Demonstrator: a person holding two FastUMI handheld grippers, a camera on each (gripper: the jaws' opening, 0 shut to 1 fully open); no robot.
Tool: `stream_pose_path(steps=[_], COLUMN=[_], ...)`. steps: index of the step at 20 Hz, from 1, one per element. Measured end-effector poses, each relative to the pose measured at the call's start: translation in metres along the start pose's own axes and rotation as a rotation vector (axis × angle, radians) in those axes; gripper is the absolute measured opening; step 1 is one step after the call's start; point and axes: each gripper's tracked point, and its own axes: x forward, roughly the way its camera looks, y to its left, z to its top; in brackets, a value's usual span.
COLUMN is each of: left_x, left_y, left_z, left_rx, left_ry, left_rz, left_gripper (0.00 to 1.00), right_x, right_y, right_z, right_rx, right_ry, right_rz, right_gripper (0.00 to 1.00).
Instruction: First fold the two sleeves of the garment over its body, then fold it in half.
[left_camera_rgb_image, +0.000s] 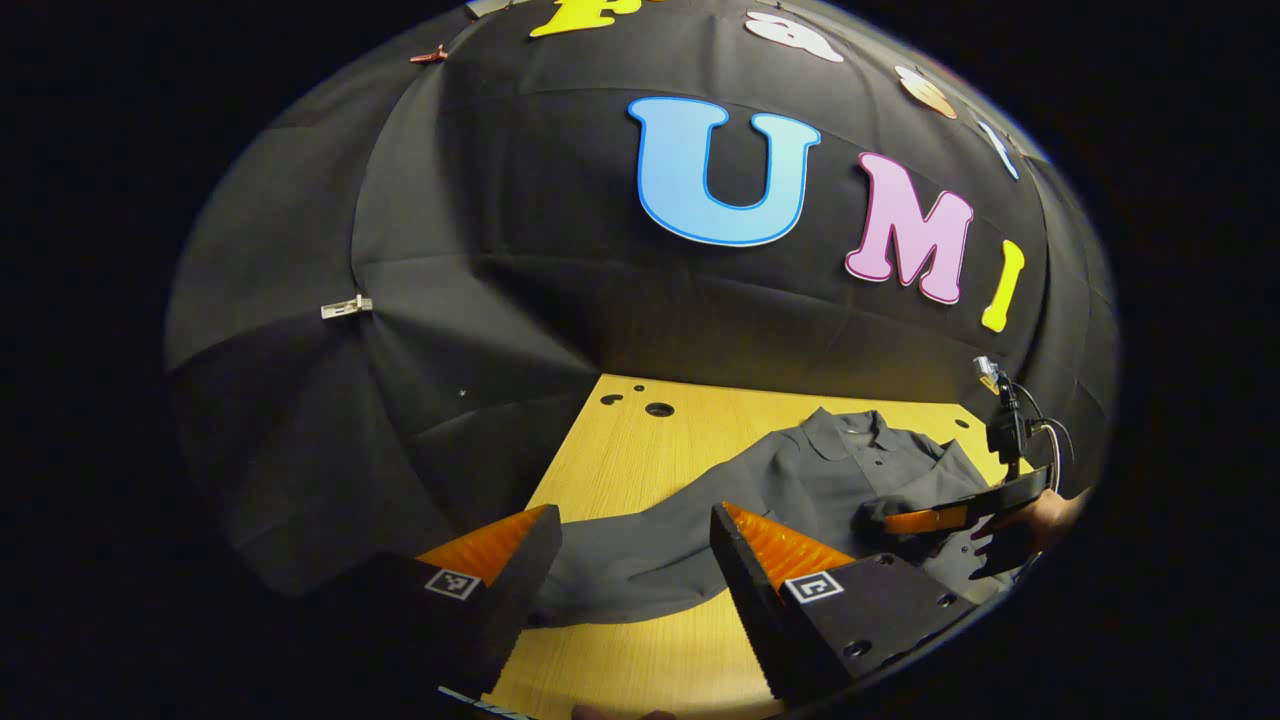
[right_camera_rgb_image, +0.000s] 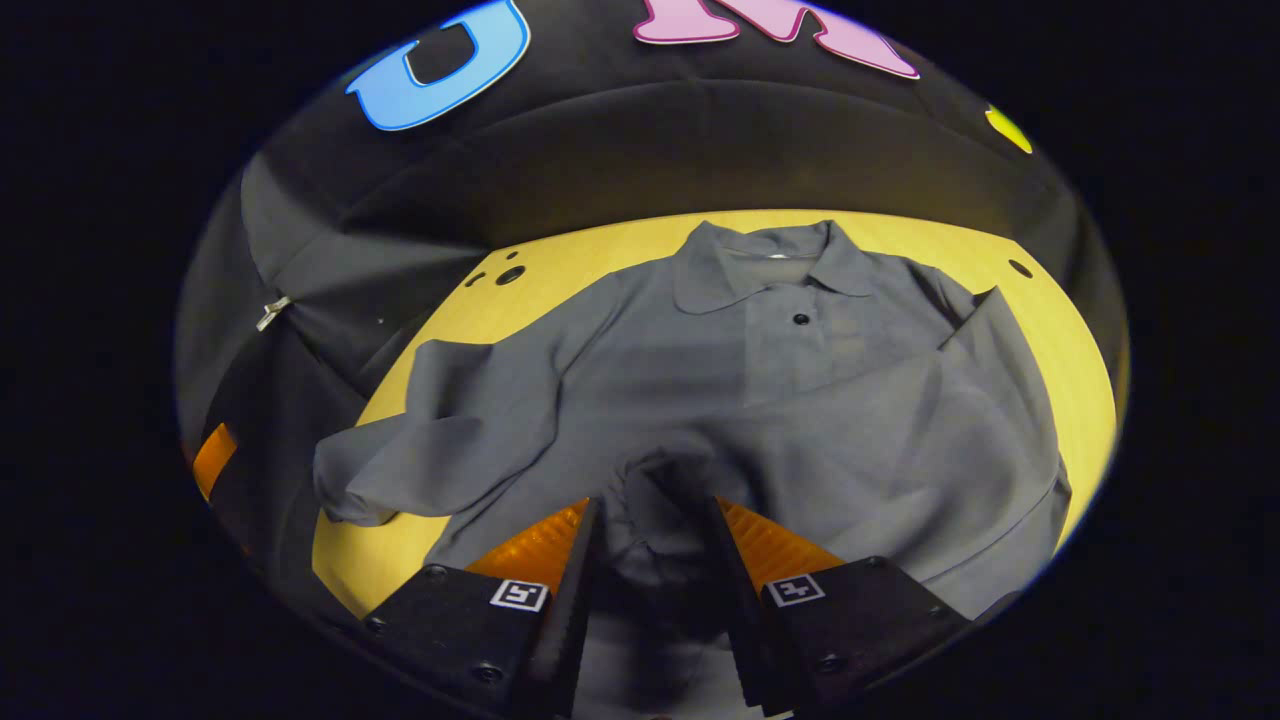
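Note:
A grey collared shirt lies face up on the wooden table, collar toward the wall. Its right sleeve is drawn across the body, and my right gripper is shut on the bunched cuff over the shirt's lower middle. The left sleeve still stretches out flat over the table. In the left gripper view my left gripper is open above the table's near left, with that sleeve lying just beyond its fingers. The right gripper shows there over the shirt.
The table has a few round holes at its back left corner. Black cloth walls close in behind and to the left, with a metal clip on the left wall. A hand holds the right gripper at the far right.

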Motion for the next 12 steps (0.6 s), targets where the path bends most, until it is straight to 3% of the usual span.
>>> stream_pose_path(steps=[1,2,4,7,12], left_x=[0.001,0.002,0.004,0.008,0.016], left_y=[0.000,0.002,0.006,0.015,0.042], left_z=[-0.002,-0.003,-0.006,-0.015,-0.040], left_rx=[-0.003,-0.004,-0.002,-0.005,-0.049], left_ry=[0.002,0.005,0.011,0.026,0.069], left_rz=[0.001,0.005,0.017,0.033,0.100], left_gripper=[0.94,0.94,0.94,0.94,0.94], right_x=[-0.004,-0.009,-0.021,-0.044,-0.089], right_y=[0.008,0.016,0.025,0.025,-0.015], right_z=[0.000,0.001,0.006,0.016,0.020], right_rx=[0.011,0.025,0.045,0.068,0.082], right_ry=[-0.001,-0.002,-0.016,-0.053,-0.115], right_rz=[0.025,0.051,0.085,0.101,0.025], right_gripper=[0.52,0.64,0.73,0.75,0.77])
